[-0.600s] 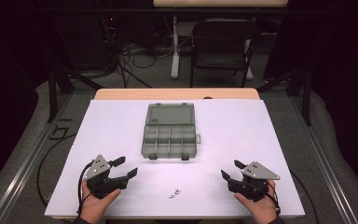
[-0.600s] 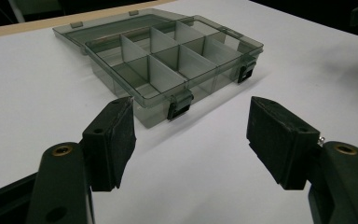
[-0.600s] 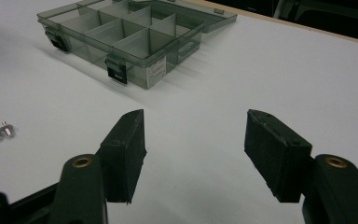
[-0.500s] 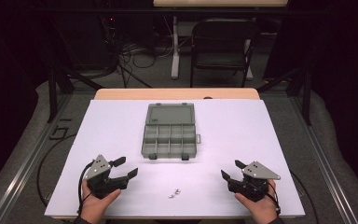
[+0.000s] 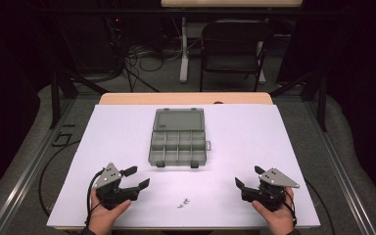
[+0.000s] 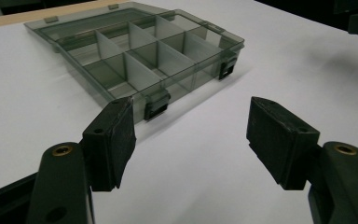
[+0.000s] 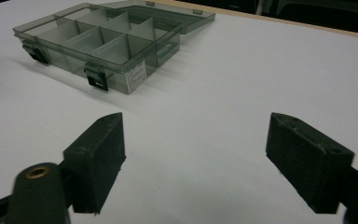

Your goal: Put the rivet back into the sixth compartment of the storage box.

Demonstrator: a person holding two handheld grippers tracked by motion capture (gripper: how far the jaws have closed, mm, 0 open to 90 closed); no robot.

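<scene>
Organizer box (image 5: 178,137) of smoky clear plastic lies open at the middle of the white desk (image 5: 284,142), toward its far half. Its lid (image 5: 179,119) is folded back flat on the far side, and the tray on the near side is split into eight compartments in two rows of four. In both gripper views every compartment that can be seen into looks empty. Two dark latches (image 6: 157,104) hang on the tray's near wall, and a small white label (image 7: 135,74) sits on the right end wall; its print is too small to read.

A few tiny silvery parts (image 5: 182,201) lie loose on the desk near the front edge, between the two grippers and well apart from the box. They are too small to identify; in the right gripper view they are cut off at the left edge.

At near left, the left gripper (image 5: 136,177) rests low with its fingers (image 6: 113,140) spread wide and released, grasping nothing. At near right, the right gripper (image 5: 248,177) likewise has its fingers (image 7: 98,158) parted and released, with bare desk between them. Each is held by a hand coming in from the bottom edge, cut off at the wrist. Beyond the desk a dark chair (image 5: 232,46) and cables stand in deep shadow.
</scene>
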